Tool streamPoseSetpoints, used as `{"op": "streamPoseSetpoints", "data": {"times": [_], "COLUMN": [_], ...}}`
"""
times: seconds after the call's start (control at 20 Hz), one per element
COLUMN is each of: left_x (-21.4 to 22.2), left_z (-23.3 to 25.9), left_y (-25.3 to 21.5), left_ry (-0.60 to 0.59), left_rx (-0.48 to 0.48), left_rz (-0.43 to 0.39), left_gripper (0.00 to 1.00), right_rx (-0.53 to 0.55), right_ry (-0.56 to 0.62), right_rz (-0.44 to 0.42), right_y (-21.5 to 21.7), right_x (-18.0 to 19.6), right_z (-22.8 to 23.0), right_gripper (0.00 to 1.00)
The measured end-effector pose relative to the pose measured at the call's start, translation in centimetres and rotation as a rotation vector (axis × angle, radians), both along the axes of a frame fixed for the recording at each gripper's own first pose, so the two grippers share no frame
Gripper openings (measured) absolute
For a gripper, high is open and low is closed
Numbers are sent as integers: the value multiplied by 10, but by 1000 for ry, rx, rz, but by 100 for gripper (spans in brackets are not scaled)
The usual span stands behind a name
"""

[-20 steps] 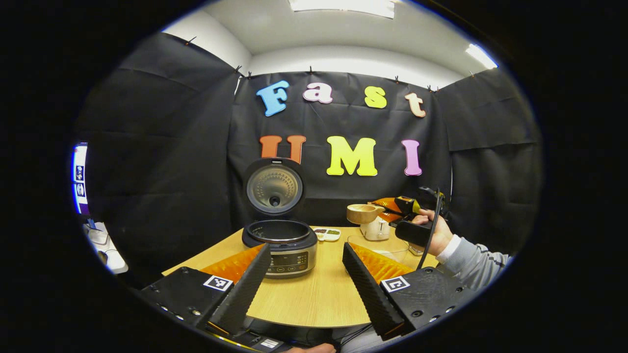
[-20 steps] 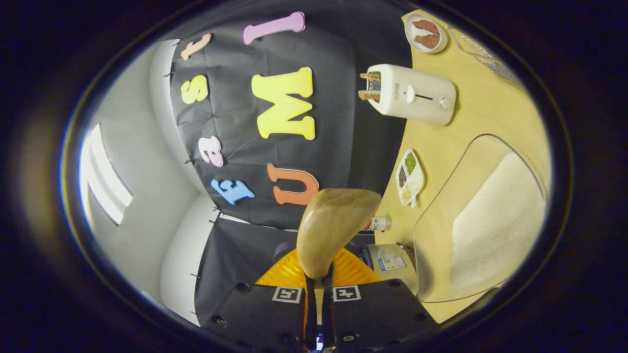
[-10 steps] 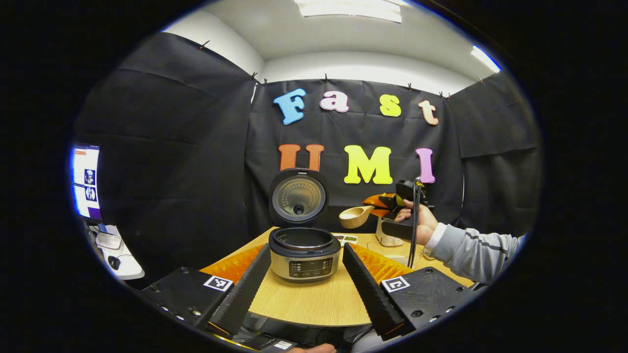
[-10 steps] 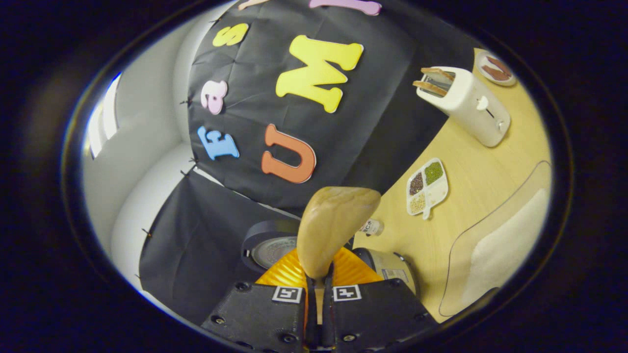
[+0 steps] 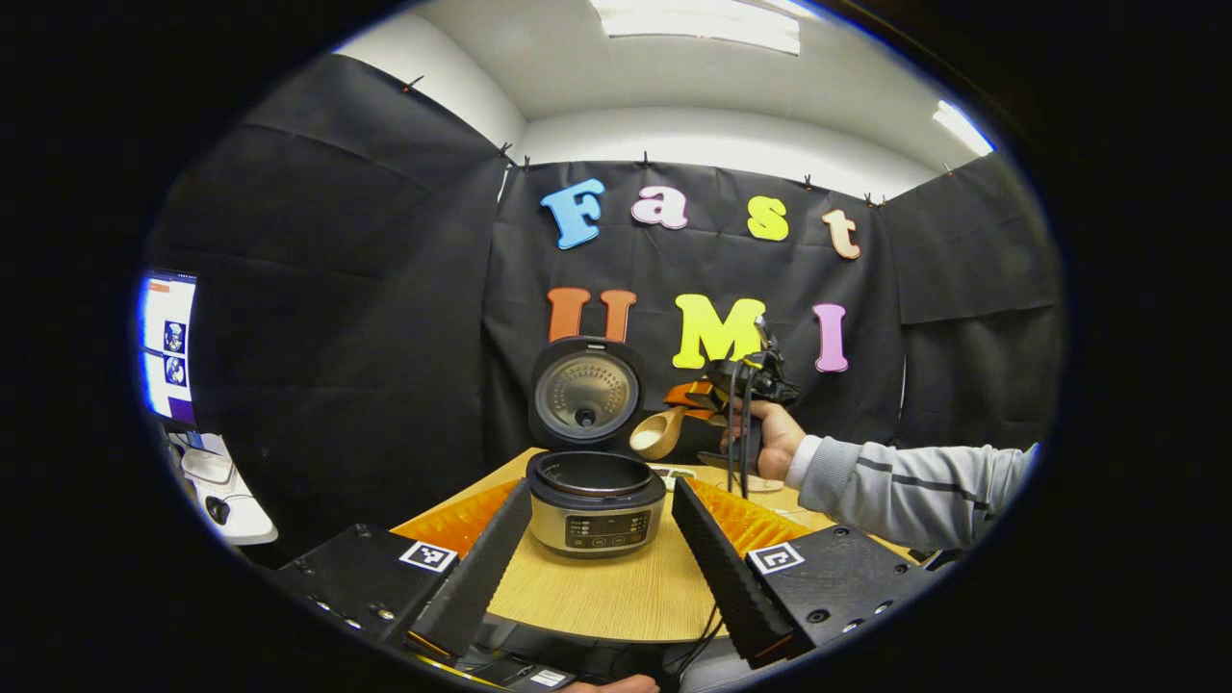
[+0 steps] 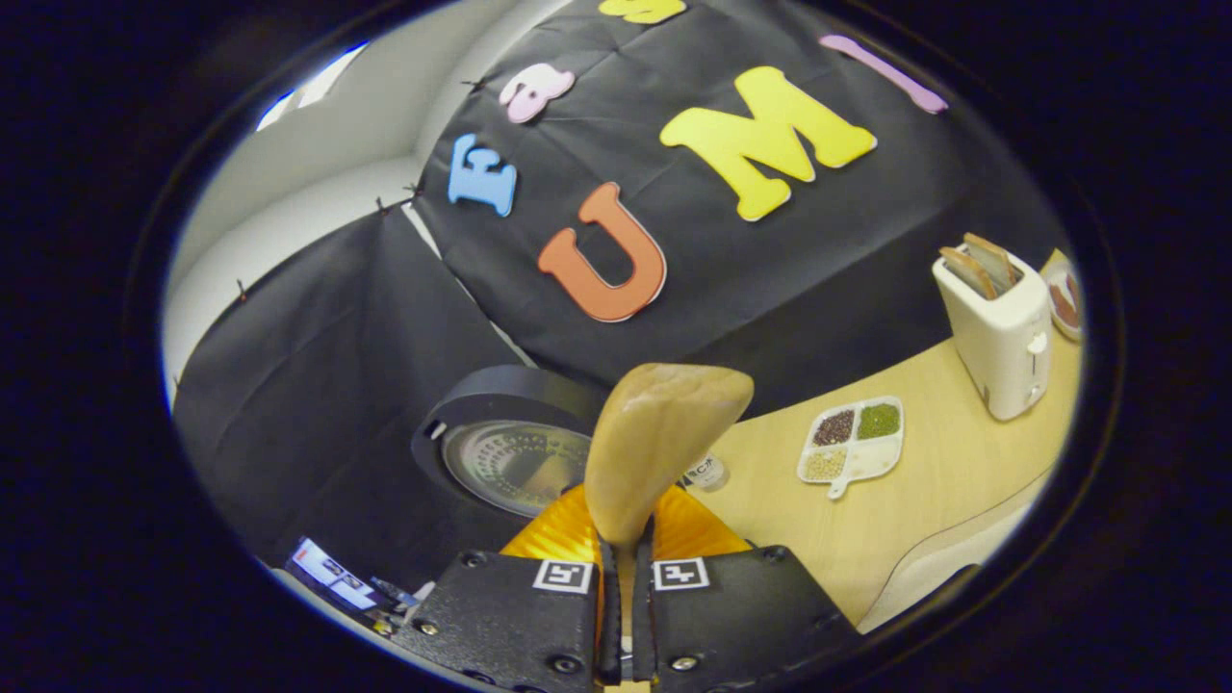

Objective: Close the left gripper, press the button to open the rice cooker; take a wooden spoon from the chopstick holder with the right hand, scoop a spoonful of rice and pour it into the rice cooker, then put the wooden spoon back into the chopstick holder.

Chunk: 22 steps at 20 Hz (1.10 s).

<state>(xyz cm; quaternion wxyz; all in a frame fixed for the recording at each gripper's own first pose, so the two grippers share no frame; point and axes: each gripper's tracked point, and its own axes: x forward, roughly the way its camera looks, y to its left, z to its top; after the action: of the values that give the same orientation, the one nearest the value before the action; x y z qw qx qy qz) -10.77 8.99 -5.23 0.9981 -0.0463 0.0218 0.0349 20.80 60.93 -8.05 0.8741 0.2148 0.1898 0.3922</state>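
Observation:
The rice cooker (image 5: 594,500) stands on the wooden table (image 5: 616,602) with its lid (image 5: 585,393) raised upright behind the pot. My left gripper (image 5: 597,568) hangs open just in front of it, with nothing between its fingers. A hand (image 5: 770,438) holds my right gripper (image 5: 712,397) above and just right of the pot. It is shut on the handle of the wooden spoon (image 5: 659,433), whose bowl tips down towards the pot's rim. In the right gripper view the spoon (image 6: 664,433) rises from the right gripper (image 6: 624,577), its underside facing me, beside the lid (image 6: 510,452). The spoon's contents are hidden.
A white toaster (image 6: 996,322) holding bread stands at the back right, a divided dish (image 6: 855,438) of grains and a small bottle (image 6: 707,472) nearer the cooker. A clear bowl's rim (image 6: 953,568) shows at the lower right. A grey sleeve (image 5: 895,476) crosses the table's right side.
The right gripper has carried the spoon leftwards from near the toaster to the open cooker and rolled it over. The left gripper has turned so the cooker sits centred between its fingers.

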Motion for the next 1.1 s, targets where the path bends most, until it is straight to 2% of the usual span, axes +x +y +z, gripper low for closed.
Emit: {"op": "streamPoseSetpoints", "data": {"times": [0.15,0.3,0.65,0.9,1.1], "left_x": [0,-1,-2,3,6], "left_z": [-4,-9,-21,-22,-24], "left_y": [6,4,10,11,-3], "left_ry": [0,13,30,37,57], "left_rx": [12,-19,1,3,-12], "left_rz": [7,-9,3,17,-20], "left_gripper": [94,95,94,94,95], "right_rx": [-75,-162,-283,-415,-534], "right_ry": [-81,-148,-311,-443,-598], "right_rz": [-6,0,9,81,99], "right_y": [15,23,36,53,61], "right_x": [-9,-13,-28,-42,-56], "right_z": [3,-2,1,-12,-12], "right_gripper": [10,10,10,10,10]}}
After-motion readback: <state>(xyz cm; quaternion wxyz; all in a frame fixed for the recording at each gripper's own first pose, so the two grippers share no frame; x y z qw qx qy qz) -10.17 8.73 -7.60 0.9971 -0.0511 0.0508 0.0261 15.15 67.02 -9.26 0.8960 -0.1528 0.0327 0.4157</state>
